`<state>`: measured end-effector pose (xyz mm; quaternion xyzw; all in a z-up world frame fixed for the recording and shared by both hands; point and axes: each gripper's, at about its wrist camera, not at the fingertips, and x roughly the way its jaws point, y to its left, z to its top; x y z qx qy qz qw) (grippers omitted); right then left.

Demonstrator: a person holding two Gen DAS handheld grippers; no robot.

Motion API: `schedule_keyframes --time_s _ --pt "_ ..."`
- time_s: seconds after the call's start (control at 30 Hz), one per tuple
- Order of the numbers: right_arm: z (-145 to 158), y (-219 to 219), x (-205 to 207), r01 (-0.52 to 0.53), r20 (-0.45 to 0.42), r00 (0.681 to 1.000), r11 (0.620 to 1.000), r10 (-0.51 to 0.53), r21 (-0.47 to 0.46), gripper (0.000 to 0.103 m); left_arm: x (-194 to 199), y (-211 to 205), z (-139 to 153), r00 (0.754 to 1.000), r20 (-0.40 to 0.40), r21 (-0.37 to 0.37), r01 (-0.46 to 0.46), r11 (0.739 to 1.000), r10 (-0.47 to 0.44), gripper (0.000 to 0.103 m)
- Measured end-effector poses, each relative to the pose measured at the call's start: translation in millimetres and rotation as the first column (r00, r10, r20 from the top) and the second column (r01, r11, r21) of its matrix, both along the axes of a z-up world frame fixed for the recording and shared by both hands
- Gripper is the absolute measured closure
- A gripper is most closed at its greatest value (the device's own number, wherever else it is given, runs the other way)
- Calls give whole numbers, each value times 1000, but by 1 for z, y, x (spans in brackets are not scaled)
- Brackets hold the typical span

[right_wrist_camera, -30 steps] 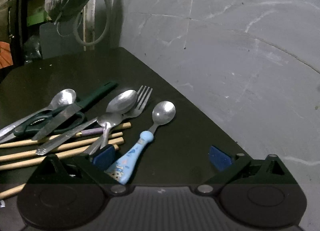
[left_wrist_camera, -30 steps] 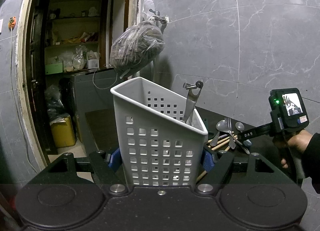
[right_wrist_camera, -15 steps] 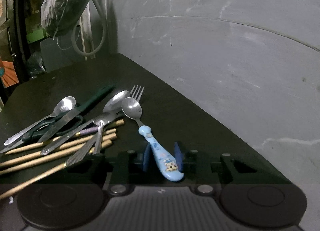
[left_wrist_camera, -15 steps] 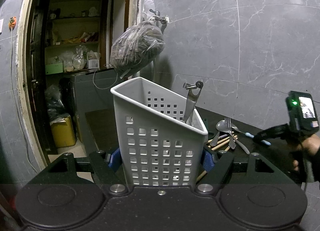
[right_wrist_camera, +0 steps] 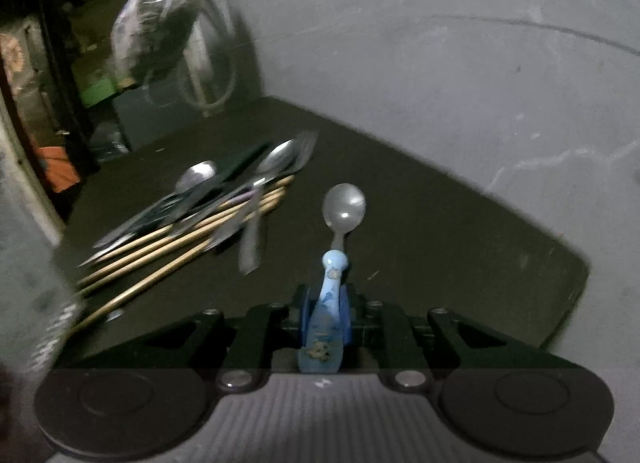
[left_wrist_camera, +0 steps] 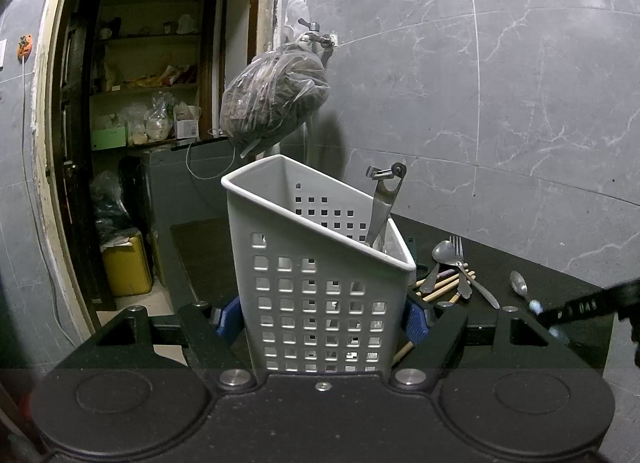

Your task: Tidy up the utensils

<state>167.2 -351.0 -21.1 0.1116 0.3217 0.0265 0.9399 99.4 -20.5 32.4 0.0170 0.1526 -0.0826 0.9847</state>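
My left gripper is shut on a white perforated utensil basket standing upright; a metal peeler stands inside it. My right gripper is shut on the blue handle of a small spoon and holds it above the black table; its bowl points forward. That spoon also shows in the left wrist view. A pile of spoons, a fork, a knife, scissors and wooden chopsticks lies on the table to the left of the spoon, and shows in the left wrist view.
The black table ends in an edge at the right and stands against a grey tiled wall. A plastic bag hangs from a tap above the basket. An open doorway with shelves lies to the left.
My right gripper closed on the blue-handled spoon, lifted it off the table and drew it back and to the right, away from the pile. The left gripper and basket stayed still.
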Motion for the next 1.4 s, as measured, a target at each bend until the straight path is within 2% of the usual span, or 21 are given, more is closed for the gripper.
schedule_keyframes --time_s 0.17,0.27,0.37,0.43,0.57,0.63,0.67,0.87,0.97,1.1,1.27,1.4 --pt "4 36 -17 -147 -17 989 988 148 55 74 0 0 0 1000 -1 -1 0 1000 0 26" --pt "6 55 -19 -251 -10 967 962 254 111 69 -1 0 0 1000 0 -1 -1 1000 1 26" --pt "10 68 -24 -315 18 949 938 316 144 66 -1 0 0 1000 1 -1 -1 1000 1 26" --pt "14 67 -29 -306 47 952 942 302 136 54 -1 0 0 1000 1 -1 -1 1000 1 26" --pt "17 45 -38 -217 108 973 965 203 146 40 -2 1 0 1000 2 -4 -1 1000 1 26" --pt "15 33 -40 -154 136 982 976 133 156 15 -2 1 0 1000 1 -4 -1 1000 1 26" --pt "13 27 -37 -128 142 984 980 106 153 13 -2 1 0 1000 1 -4 0 1000 0 26" --pt "-1 14 -25 -45 138 990 993 30 111 13 -2 1 0 1000 2 -2 -1 1000 1 26" --pt "-6 17 -19 -44 138 990 995 33 84 14 -2 1 0 1000 2 -2 -1 1000 1 26" --pt "-6 19 -10 -65 130 990 995 55 71 20 -2 2 0 1000 2 -4 -1 1000 1 26" --pt "-9 23 -7 -82 138 988 995 73 64 33 -2 2 0 1000 2 -4 -1 1000 1 26" --pt "-10 24 -6 -96 146 986 994 86 60 53 -2 2 0 1000 2 -4 -1 1000 1 26"
